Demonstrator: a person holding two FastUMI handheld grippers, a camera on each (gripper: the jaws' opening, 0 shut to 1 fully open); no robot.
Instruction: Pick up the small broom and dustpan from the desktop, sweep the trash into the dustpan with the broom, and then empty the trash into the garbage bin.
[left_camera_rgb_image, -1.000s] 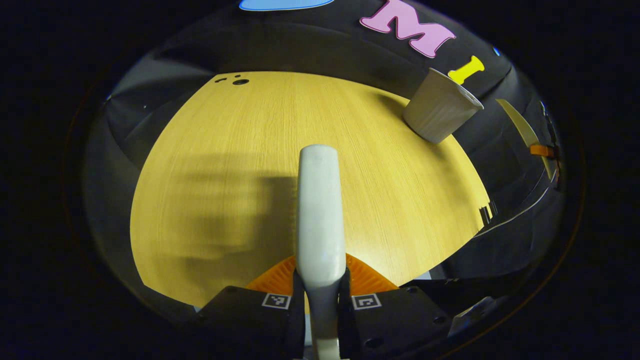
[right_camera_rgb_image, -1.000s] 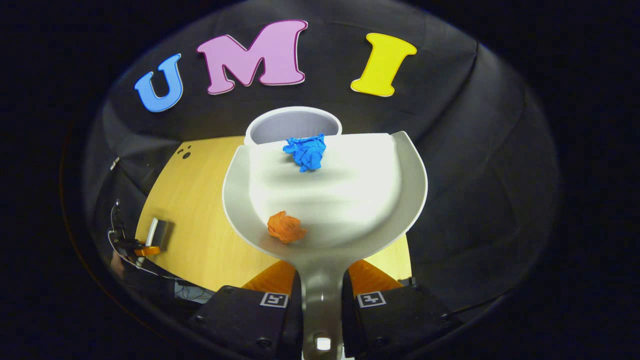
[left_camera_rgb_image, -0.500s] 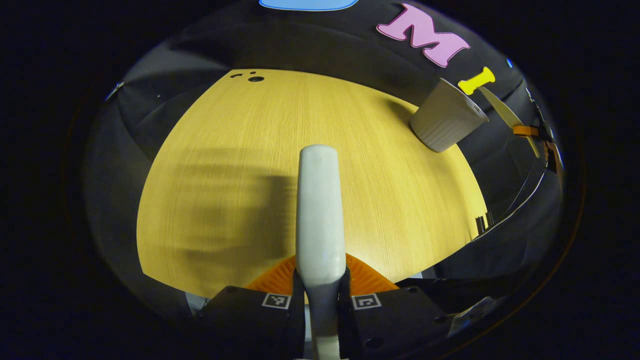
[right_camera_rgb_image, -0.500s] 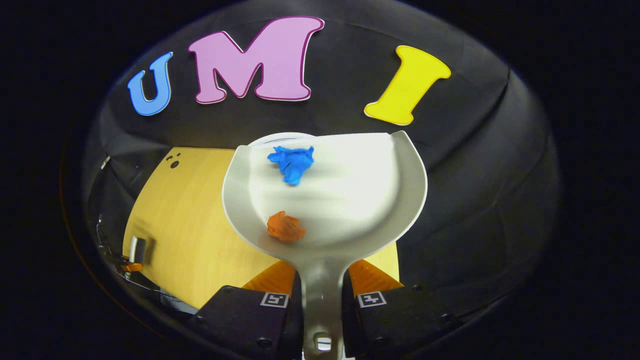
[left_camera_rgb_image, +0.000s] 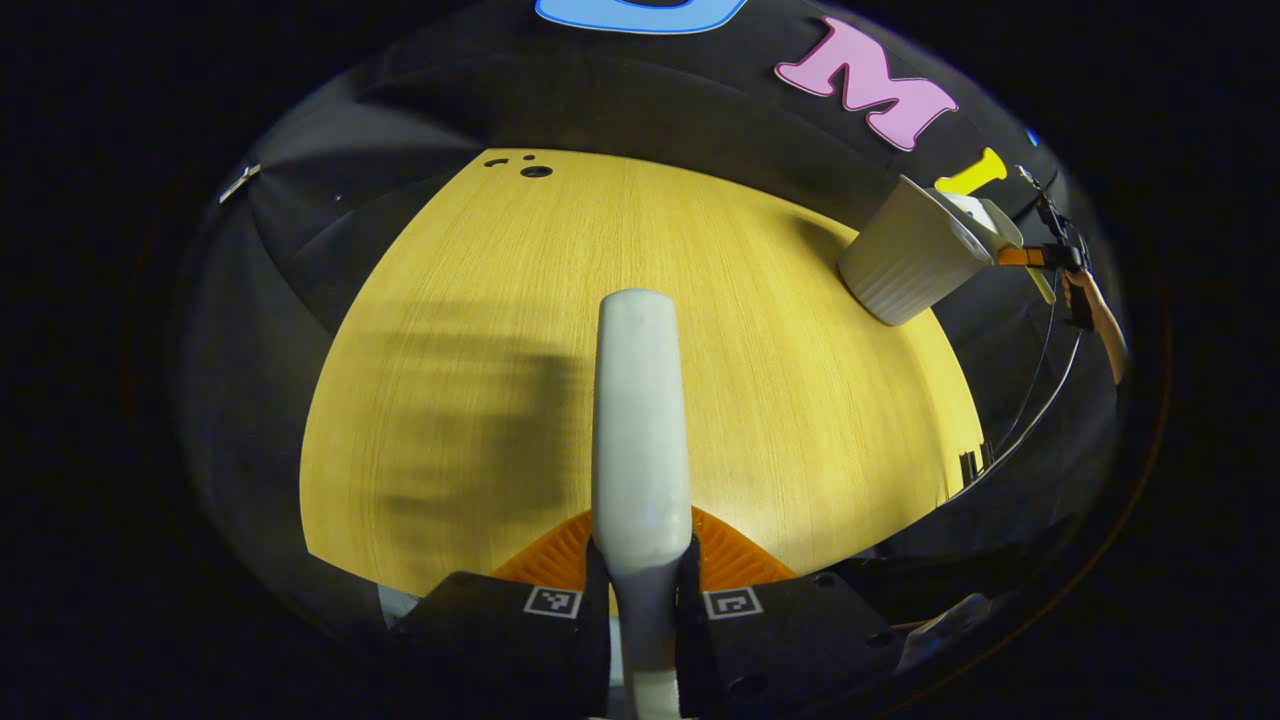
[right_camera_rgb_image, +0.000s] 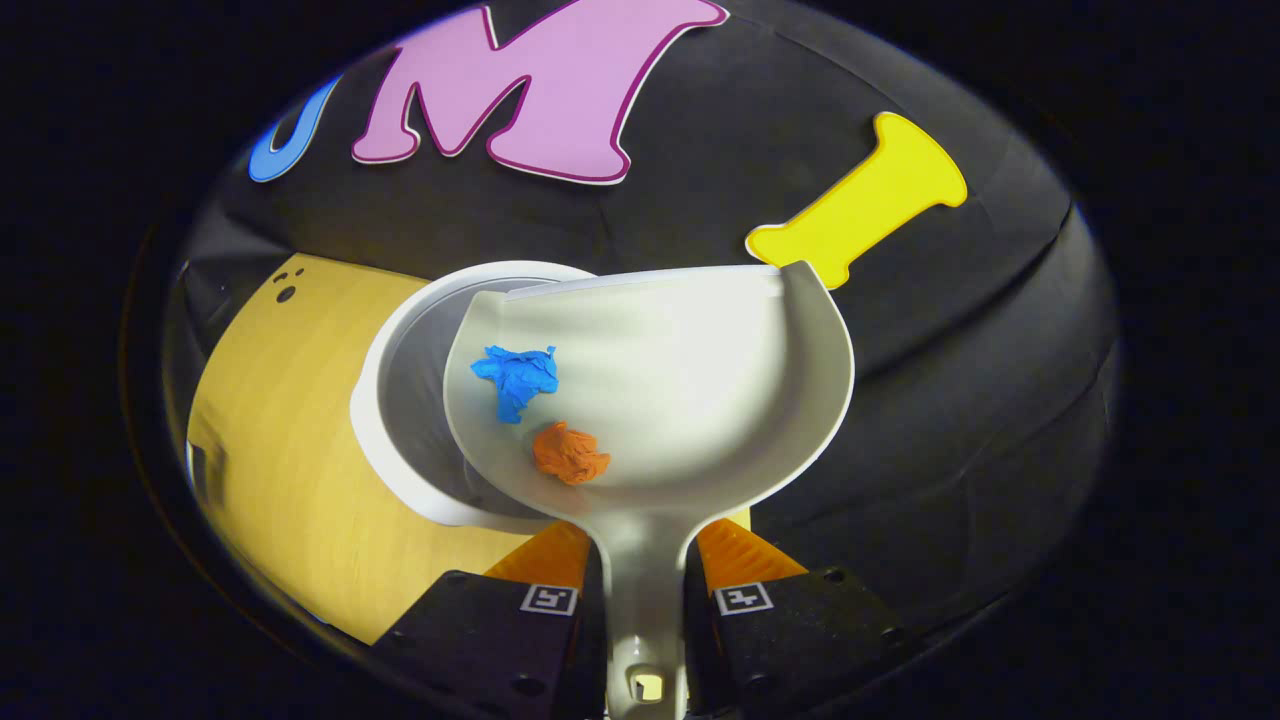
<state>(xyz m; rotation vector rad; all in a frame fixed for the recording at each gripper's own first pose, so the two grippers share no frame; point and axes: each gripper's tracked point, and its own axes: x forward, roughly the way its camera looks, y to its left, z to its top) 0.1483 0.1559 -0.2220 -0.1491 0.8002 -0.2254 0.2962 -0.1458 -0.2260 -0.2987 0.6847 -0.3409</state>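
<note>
Both fingers of our right gripper pinch the dustpan handle; our left gripper clamps the broom handle.
We hold the dustpan above the bin at the desk's far right corner, with the blue wad and orange wad lying in the pan, the blue one near its left rim.
</note>
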